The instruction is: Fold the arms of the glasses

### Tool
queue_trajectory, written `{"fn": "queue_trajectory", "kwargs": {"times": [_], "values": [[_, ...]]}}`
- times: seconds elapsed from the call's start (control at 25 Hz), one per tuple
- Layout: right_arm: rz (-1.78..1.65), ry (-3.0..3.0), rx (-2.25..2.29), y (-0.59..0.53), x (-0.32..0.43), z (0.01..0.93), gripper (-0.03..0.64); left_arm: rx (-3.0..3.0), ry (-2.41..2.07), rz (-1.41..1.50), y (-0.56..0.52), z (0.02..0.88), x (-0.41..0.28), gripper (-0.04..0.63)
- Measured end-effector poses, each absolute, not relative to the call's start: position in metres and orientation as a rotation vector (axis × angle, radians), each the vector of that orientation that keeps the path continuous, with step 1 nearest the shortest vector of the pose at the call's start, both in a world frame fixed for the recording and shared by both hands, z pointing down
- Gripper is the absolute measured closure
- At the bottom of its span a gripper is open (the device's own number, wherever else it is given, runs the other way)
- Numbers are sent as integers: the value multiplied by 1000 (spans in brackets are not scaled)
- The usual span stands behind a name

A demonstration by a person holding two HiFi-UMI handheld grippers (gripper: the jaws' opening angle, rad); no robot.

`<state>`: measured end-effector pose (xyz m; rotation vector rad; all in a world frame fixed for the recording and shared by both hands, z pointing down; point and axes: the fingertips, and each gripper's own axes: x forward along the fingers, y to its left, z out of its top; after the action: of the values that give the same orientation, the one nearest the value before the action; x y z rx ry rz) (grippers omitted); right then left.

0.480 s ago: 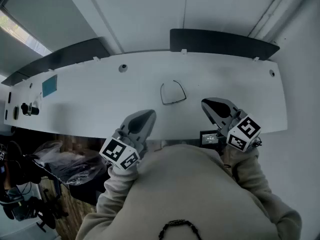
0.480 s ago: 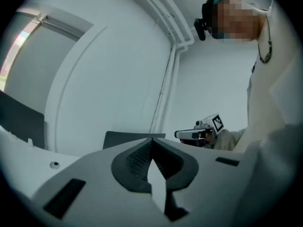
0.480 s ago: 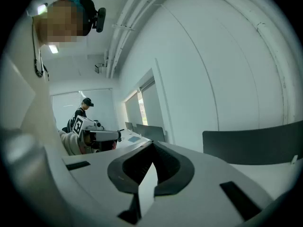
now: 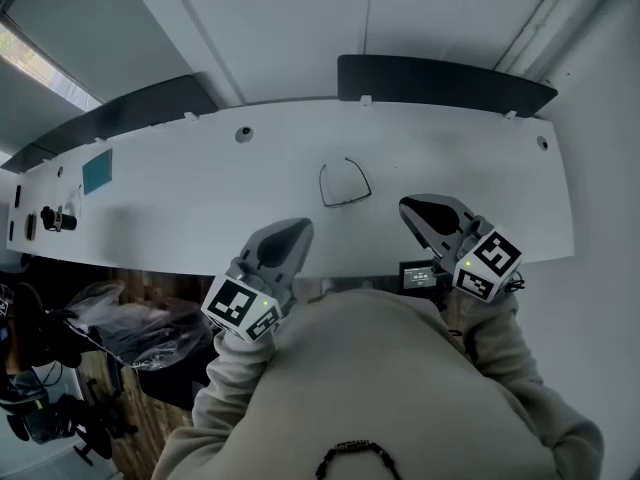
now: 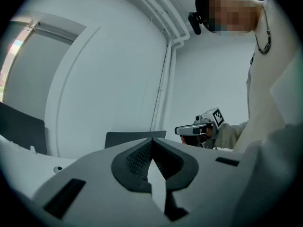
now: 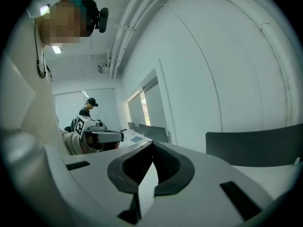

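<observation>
Desk: white, smooth and long, with a curved front edge, the desk [image 4: 200, 208] is stretching across the head view. Dark flat panels [image 4: 440, 80] are standing along its far edge against a pale wall [image 4: 300, 18].
Left end: a teal rectangular card [image 4: 98, 171] is lying flat on the desk. A small black object [image 4: 58, 219] is sitting nearer the front edge, too small to name.
Left hand-held gripper: the left hand-held gripper [image 4: 298, 228], in matte grey plastic, is hovering over the front edge of the desk. Its ribbed dark pads are pressing together with nothing between them.
Glasses: the glasses [image 4: 343, 185], a thin dark wire outline, are lying on the desk beyond and between the two grippers, touching neither. How their arms are lying is too small to tell.
Right hand-held gripper: the right hand-held gripper [image 4: 410, 207], of the same grey shell, is hanging over the front edge. Its jaws are meeting at the tips and holding nothing.
Head view only: this view is showing the glasses, the card and the beige sleeves [image 4: 500, 348].
Gripper views only: each one is catching the other gripper side-on. The right gripper view is also showing a second person [image 6: 87, 109] standing far off.
</observation>
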<state>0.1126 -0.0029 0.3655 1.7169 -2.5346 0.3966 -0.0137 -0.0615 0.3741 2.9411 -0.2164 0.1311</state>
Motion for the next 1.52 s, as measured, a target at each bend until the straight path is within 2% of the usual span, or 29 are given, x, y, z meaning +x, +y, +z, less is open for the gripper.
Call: {"fn": "queue_trajectory", "kwargs": {"times": [0.4, 1.52], "values": [[432, -2581, 1805, 1, 126, 360, 597, 2922, -166, 114, -54, 375, -17, 591], [338, -2444, 1652, -20, 121, 380, 597, 2876, -87, 73, -67, 376, 1, 591]]}}
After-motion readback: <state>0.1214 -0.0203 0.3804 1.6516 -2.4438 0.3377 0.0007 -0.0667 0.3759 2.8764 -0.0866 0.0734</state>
